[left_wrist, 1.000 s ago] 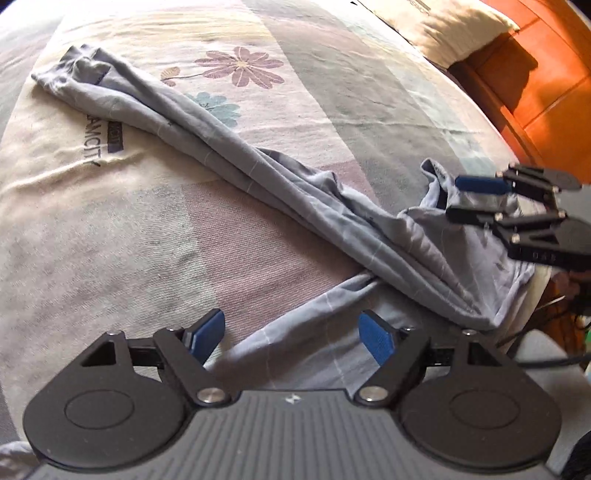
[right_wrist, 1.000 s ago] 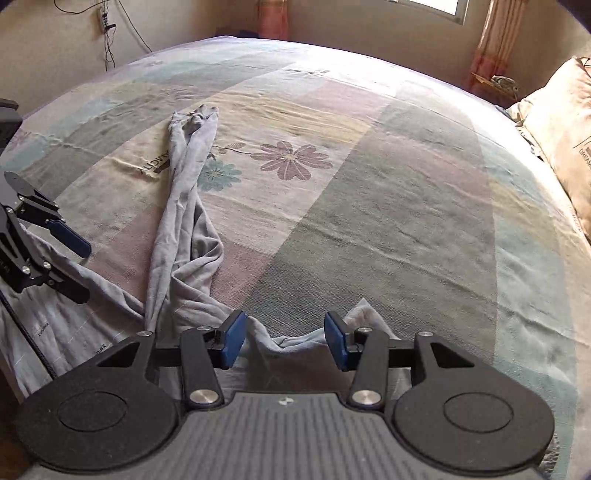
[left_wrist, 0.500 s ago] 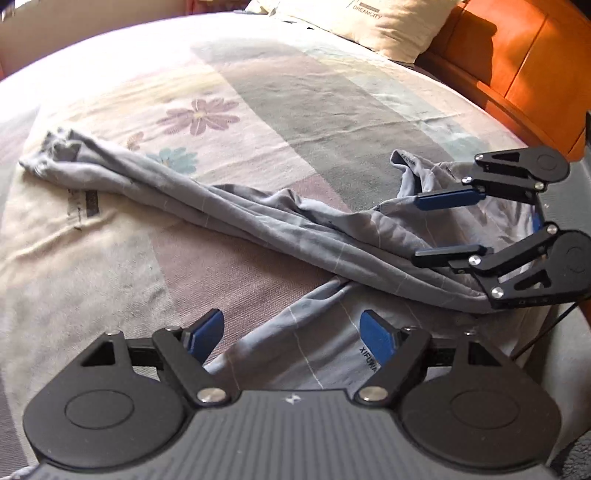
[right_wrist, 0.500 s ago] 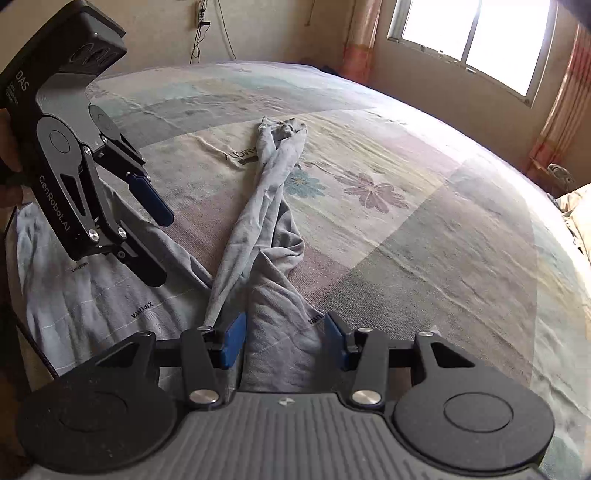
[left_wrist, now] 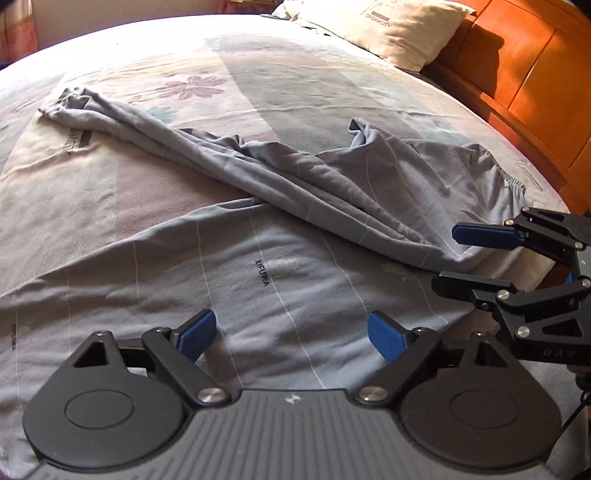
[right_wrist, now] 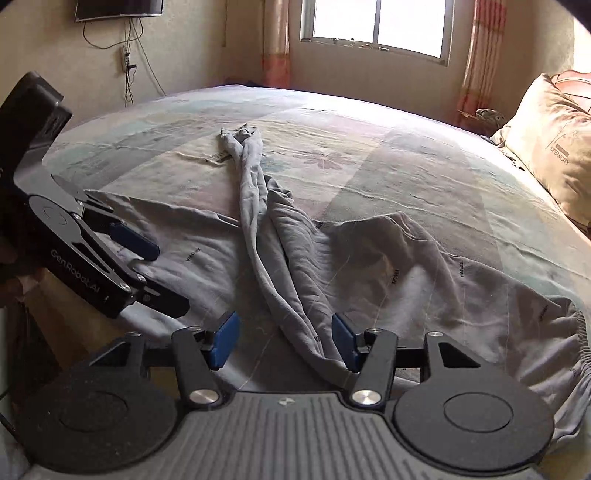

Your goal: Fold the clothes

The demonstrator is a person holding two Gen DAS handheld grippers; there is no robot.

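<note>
Grey trousers (left_wrist: 280, 236) with thin white lines lie on the patterned bedspread (left_wrist: 110, 184). One leg is spread flat and the other runs twisted toward the far side. The elastic waistband (right_wrist: 576, 332) bunches at the near right bed edge. My left gripper (left_wrist: 291, 332) hovers over the flat leg with its jaws opening and no cloth pinched. It also shows as the left gripper (right_wrist: 162, 277) in the right wrist view. My right gripper (right_wrist: 284, 341) is opening too. The twisted fold of the trousers (right_wrist: 295, 295) passes between its pads, close to the right one. The right gripper (left_wrist: 448, 258) sits by the garment's edge.
A cream pillow (left_wrist: 399, 29) lies at the head of the bed against an orange wooden headboard (left_wrist: 524, 74). The pillow (right_wrist: 554, 147) is at the right in the right wrist view. A window (right_wrist: 380, 26) and hanging wall cables (right_wrist: 125, 62) are beyond the bed.
Both grippers have drawn back along the bed edge, and their jaws stand wider. The trousers now lie spread wider, with one leg flat in front of the left gripper and the waistband pulled out.
</note>
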